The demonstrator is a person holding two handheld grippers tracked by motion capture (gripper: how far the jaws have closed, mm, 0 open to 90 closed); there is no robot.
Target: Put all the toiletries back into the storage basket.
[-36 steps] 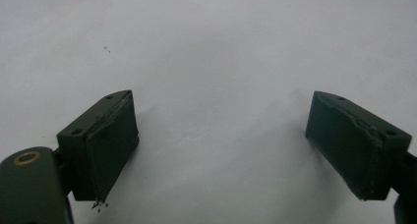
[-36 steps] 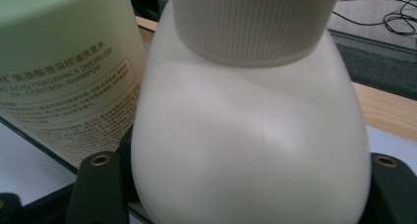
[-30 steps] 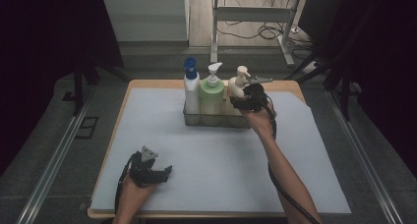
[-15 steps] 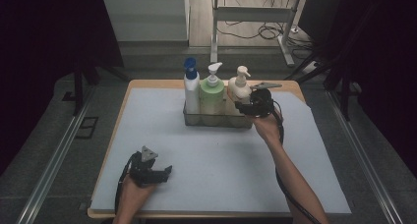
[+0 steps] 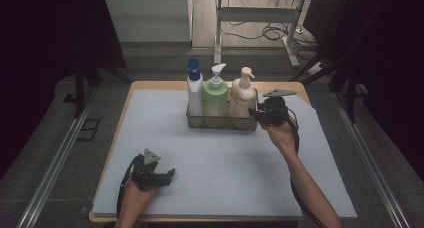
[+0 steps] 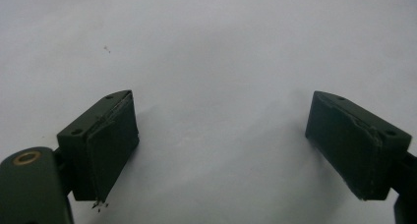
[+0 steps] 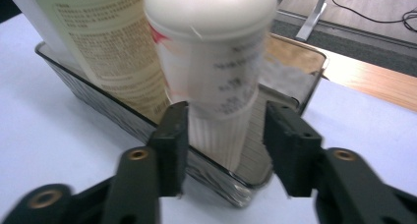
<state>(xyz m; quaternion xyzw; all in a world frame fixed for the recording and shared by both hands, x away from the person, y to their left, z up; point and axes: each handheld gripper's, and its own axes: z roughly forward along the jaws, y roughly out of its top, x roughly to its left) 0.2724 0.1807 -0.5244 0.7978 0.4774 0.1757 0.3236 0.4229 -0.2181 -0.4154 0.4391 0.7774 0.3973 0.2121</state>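
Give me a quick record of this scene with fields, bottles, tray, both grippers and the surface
Bottles: blue-capped bottle, green bottle, cream bottle, upright in a row
Tray: clear tray holding all three
Right gripper: jaws on either side of the cream bottle's base, just been closing, a gap at the right jaw, not yet gripping
Left gripper: open, nothing between the jaws, near the table's front edge
Surface: white mat on a wooden table
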